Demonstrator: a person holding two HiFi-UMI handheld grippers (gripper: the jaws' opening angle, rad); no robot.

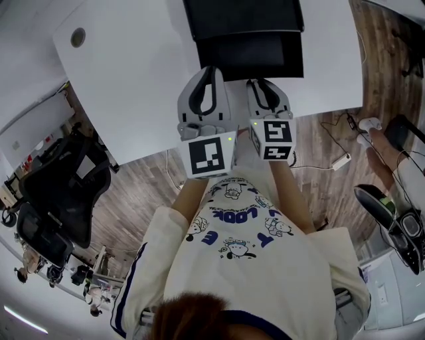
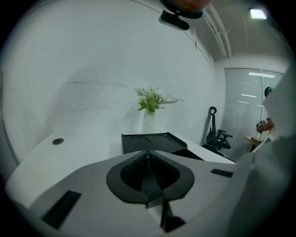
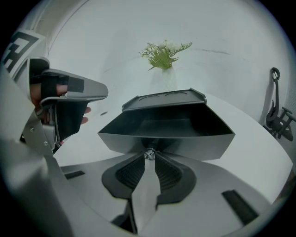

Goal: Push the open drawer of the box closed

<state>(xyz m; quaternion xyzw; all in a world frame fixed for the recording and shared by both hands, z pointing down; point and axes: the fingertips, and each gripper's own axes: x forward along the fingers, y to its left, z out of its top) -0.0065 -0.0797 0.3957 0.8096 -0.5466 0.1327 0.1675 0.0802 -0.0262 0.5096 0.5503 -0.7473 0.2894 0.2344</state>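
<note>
Pinches small metal knob of open black drawer with right gripper; left gripper closed, empty, at nine o'clock. Next, probably: push toward twelve o'clock.

I see my left gripper and right gripper side by side, pointing at the black box's open drawer.

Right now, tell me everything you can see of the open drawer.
The drawer is dark, matte and plastic-looking, open-topped, and looks empty. It stands pulled well out of the black box on the white table. The right gripper has its jaws pinched on the small metal knob at the middle of its front.
</note>
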